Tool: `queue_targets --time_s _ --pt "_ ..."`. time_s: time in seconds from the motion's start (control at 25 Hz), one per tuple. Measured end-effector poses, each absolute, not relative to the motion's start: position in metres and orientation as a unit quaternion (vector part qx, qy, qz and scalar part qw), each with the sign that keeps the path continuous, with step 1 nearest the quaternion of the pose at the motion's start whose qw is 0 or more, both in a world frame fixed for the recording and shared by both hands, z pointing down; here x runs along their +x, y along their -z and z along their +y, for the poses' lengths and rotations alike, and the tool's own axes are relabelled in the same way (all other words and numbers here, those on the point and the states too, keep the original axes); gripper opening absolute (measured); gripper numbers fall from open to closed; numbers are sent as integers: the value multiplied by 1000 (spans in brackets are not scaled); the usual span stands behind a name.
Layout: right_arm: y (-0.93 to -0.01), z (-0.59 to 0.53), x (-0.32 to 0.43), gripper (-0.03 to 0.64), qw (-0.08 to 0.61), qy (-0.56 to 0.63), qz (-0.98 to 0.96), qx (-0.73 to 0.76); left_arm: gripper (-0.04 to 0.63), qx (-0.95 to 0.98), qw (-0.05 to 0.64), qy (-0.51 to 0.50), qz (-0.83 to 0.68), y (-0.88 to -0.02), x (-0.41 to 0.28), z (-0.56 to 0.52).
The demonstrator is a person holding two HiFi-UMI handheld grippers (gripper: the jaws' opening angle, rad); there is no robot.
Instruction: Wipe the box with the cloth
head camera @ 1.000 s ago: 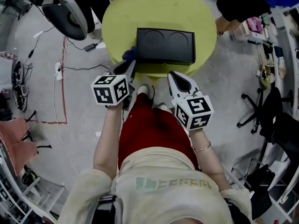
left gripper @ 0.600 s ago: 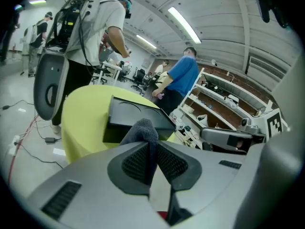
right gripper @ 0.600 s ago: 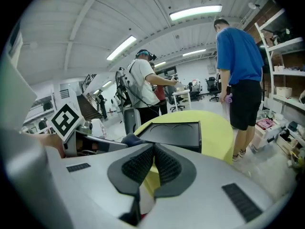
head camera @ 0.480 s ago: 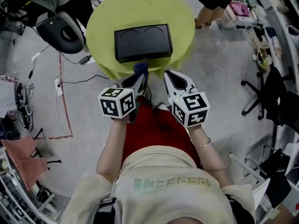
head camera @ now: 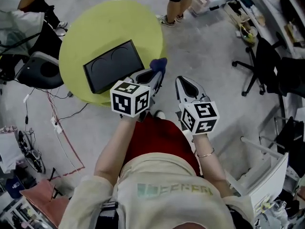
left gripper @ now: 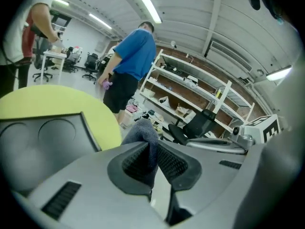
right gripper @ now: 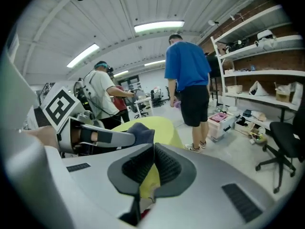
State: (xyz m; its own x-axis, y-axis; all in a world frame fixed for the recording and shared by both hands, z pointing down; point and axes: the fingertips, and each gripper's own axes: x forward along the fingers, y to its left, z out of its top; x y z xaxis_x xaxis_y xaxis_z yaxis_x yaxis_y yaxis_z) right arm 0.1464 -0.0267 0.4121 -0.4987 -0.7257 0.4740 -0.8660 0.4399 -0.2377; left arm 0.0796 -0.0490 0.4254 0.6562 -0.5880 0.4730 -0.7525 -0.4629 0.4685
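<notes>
My head camera looks steeply down on the left gripper [head camera: 156, 73], the right gripper [head camera: 182, 81] and the round table [head camera: 95, 32] with the box [head camera: 113, 66]. Each gripper camera sits low and close behind its own jaws, facing outward across that table. Both share the cloth [left gripper: 143, 130] and a person in blue [right gripper: 188, 75].

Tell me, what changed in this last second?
The left gripper carried the cloth along the near side of the box, from its left corner to past its right end; the head view swung too. Unchanged: left gripper shut on the cloth, right gripper shut and empty, box on the yellow table.
</notes>
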Motion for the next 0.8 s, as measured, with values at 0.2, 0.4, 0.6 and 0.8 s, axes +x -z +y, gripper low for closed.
queue_targets --time_s 0.2,0.4,0.6,0.8 --pt "-414 -62 149 38 148 -240 -813 509 60 865 306 -136 -374 -412 86 -114" --pt "-415 -106 120 38 146 -244 -808 517 60 867 288 -142 -380 -407 56 -184" --pt "-423 -136 95 38 151 -254 -801 520 60 855 294 -148 -401 -418 14 -235" --pt "-437 -152 75 38 163 -269 -799 512 60 845 299 -174 -408 -440 -16 -253"
